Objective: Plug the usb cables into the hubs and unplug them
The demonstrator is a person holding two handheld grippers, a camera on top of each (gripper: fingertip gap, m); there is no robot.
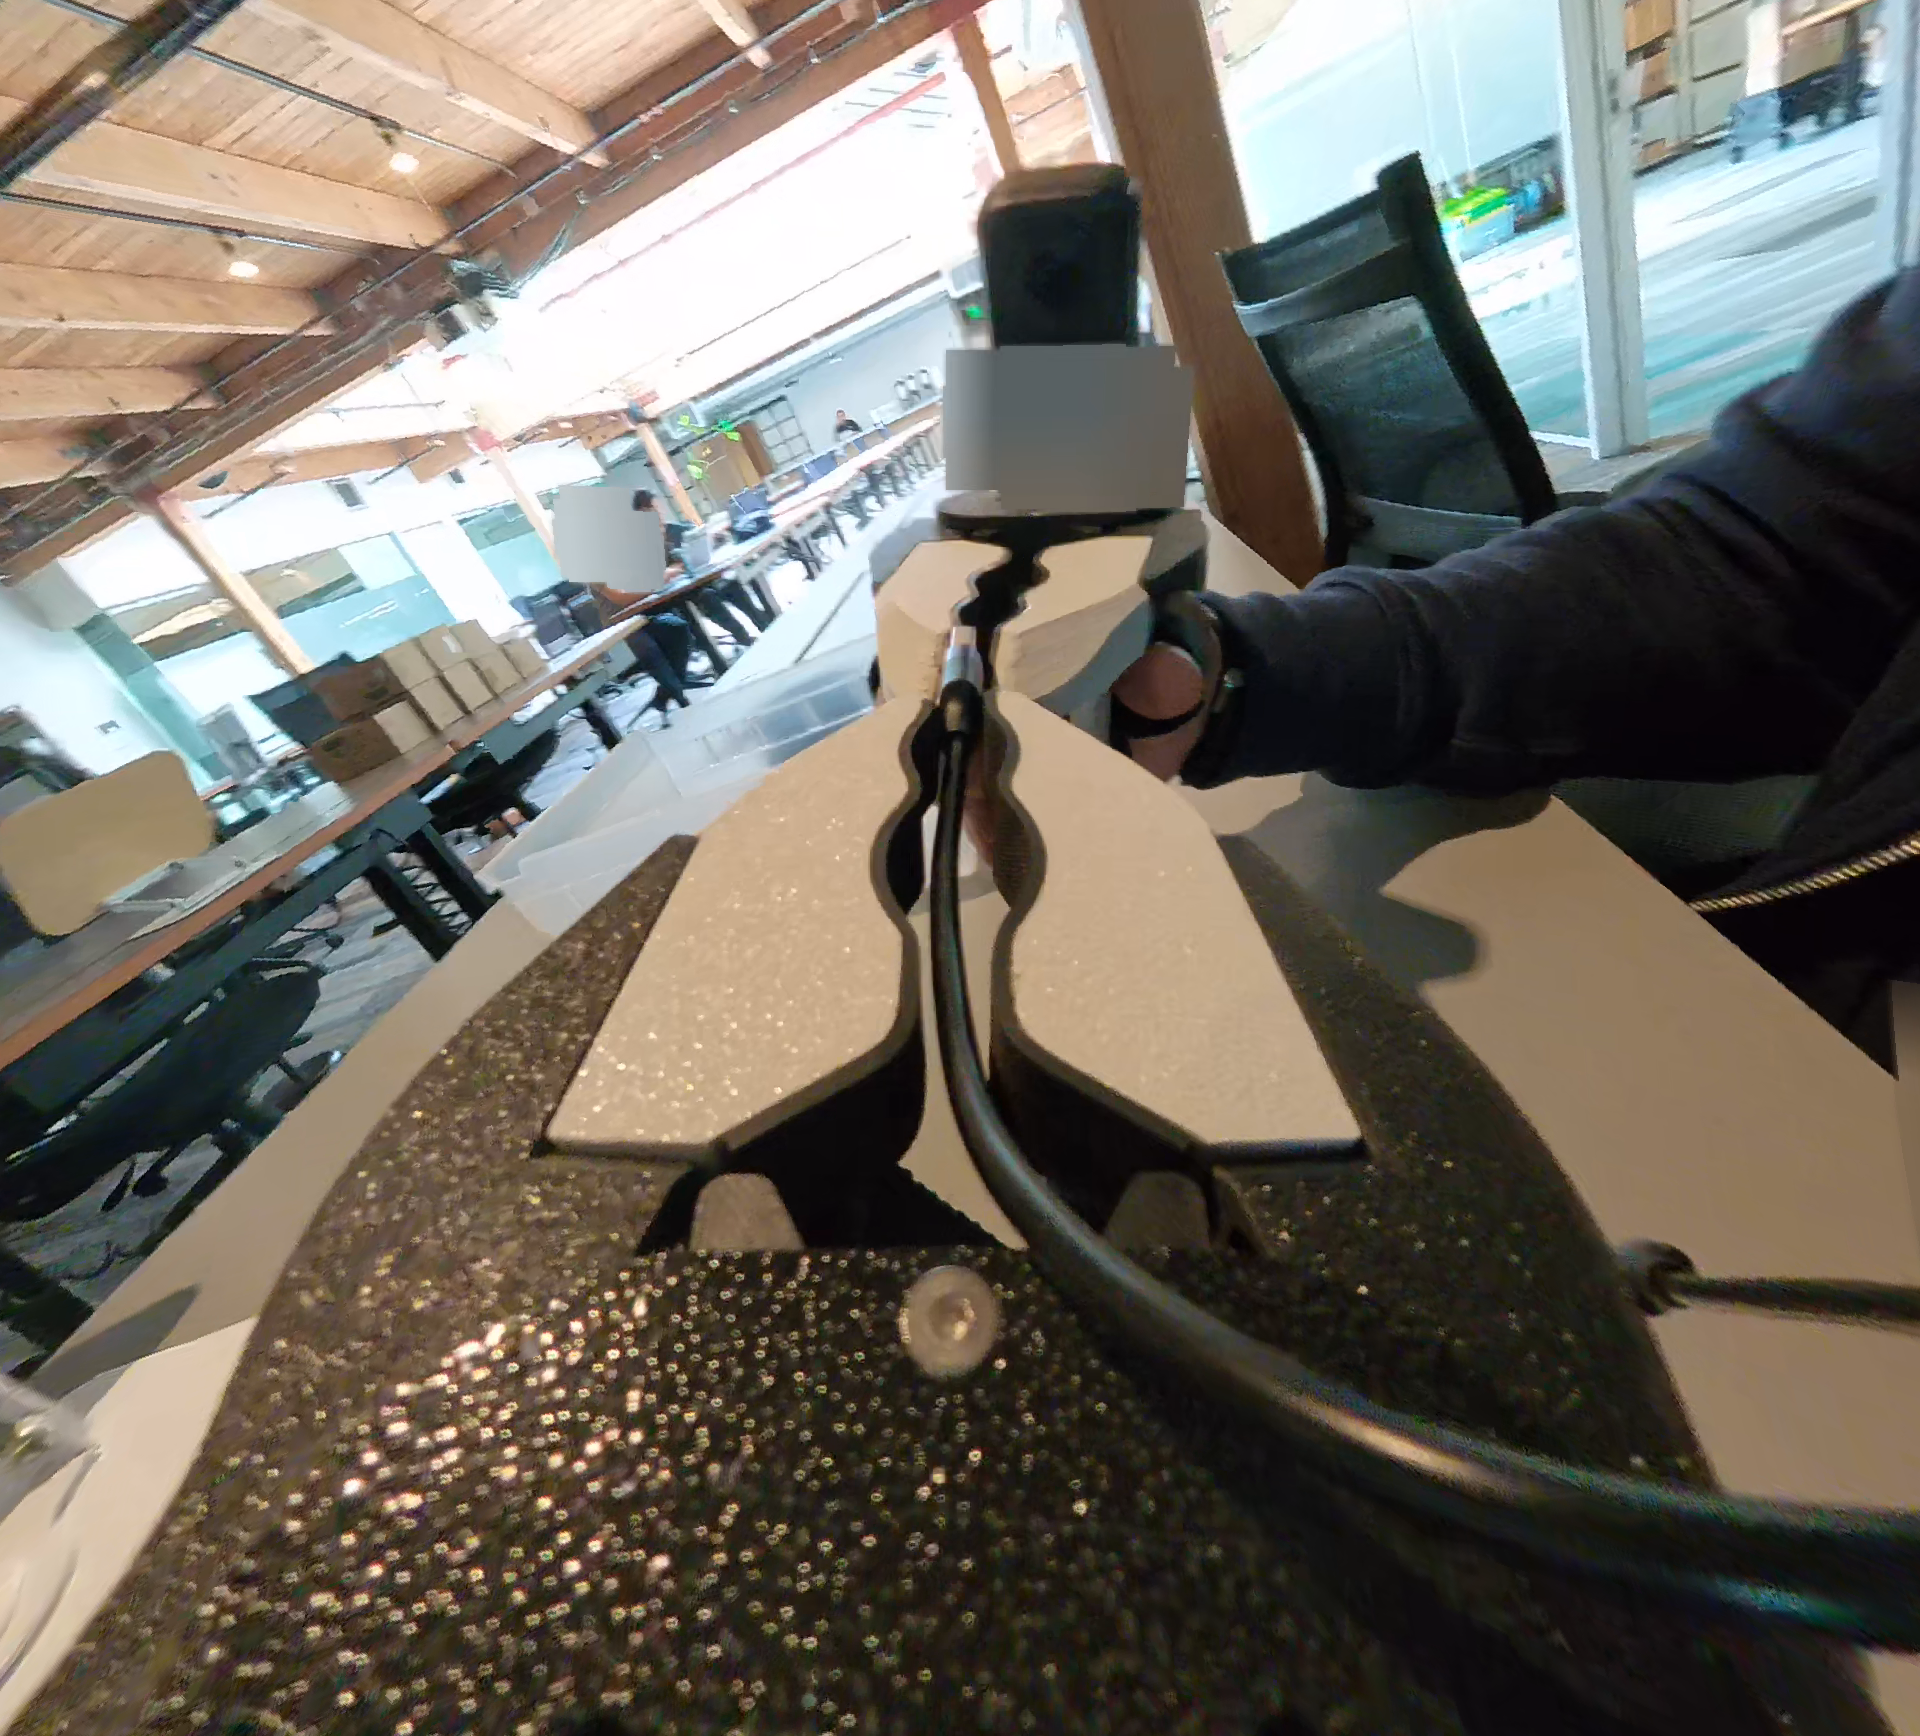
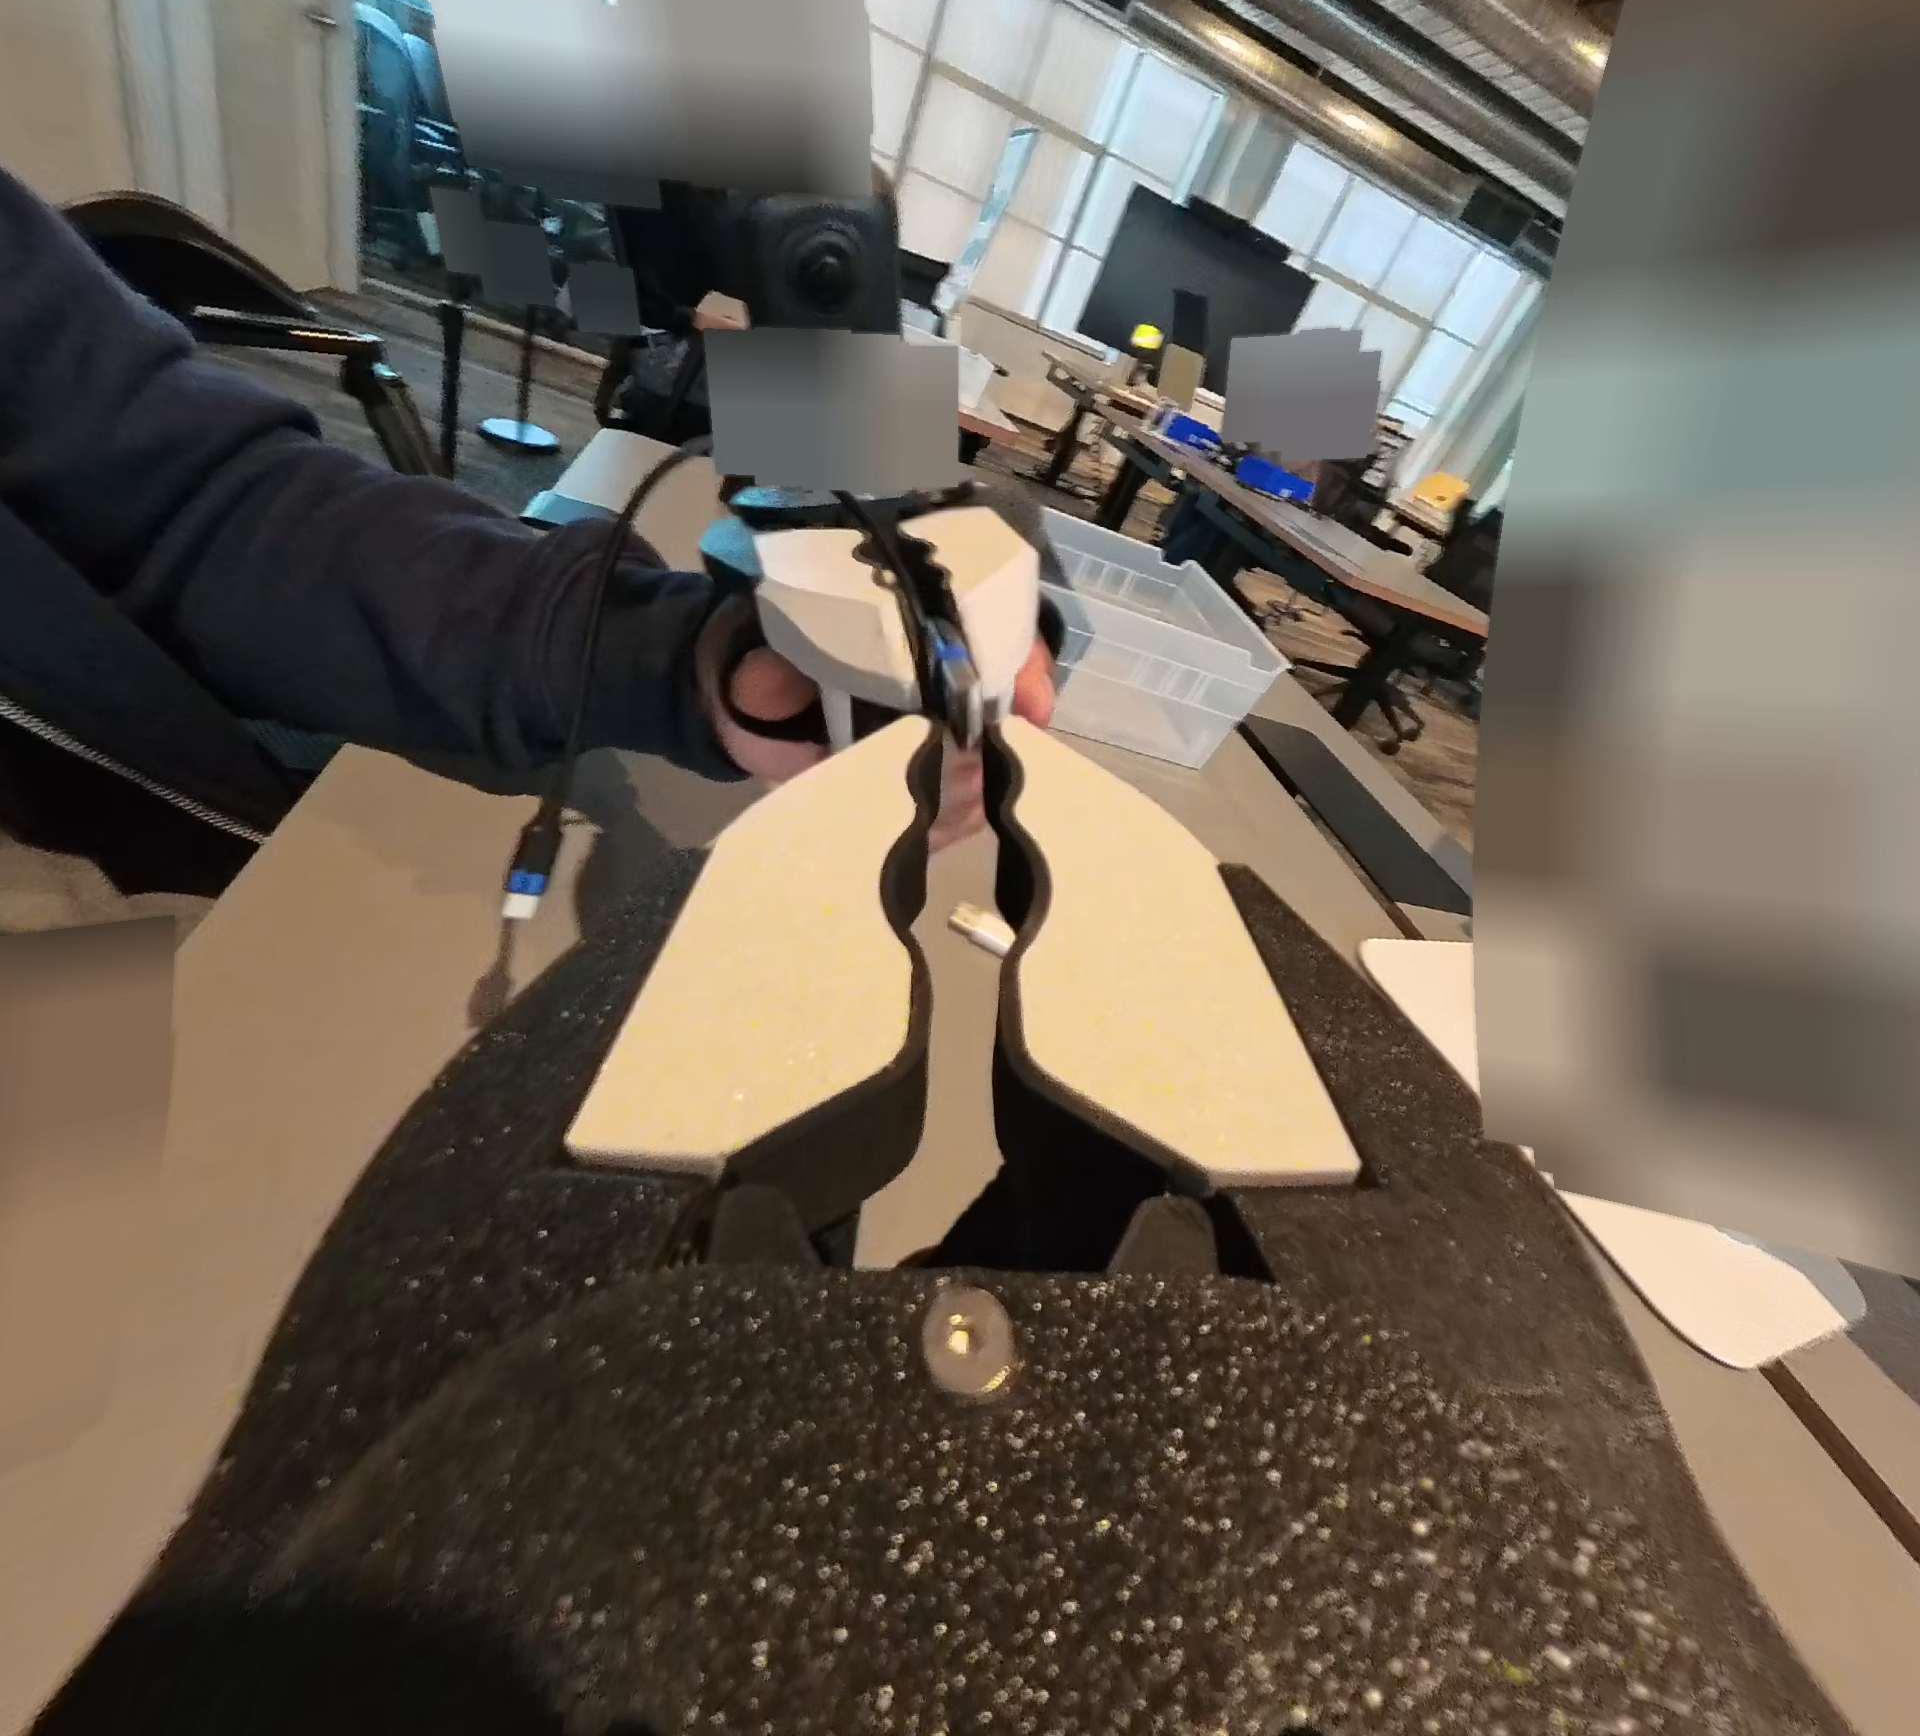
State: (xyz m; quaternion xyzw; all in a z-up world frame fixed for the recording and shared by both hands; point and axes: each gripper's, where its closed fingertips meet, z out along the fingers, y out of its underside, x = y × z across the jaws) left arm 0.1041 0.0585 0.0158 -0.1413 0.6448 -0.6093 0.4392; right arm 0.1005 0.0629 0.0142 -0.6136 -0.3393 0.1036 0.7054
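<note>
My left gripper is shut on a black USB cable just behind its plug. The cable runs back between the fingers and off to the lower right. My right gripper faces the left one tip to tip. Its jaws stand nearly together around the metal end of that blue-marked plug. In the right wrist view the cable's other plug hangs loose over the table. A small white connector lies on the table under my right fingers. No hub is in view.
A clear plastic bin stands on the grey table behind the grippers and also shows in the left wrist view. A white sheet lies at the right. A mesh chair and a wooden post stand beyond the table.
</note>
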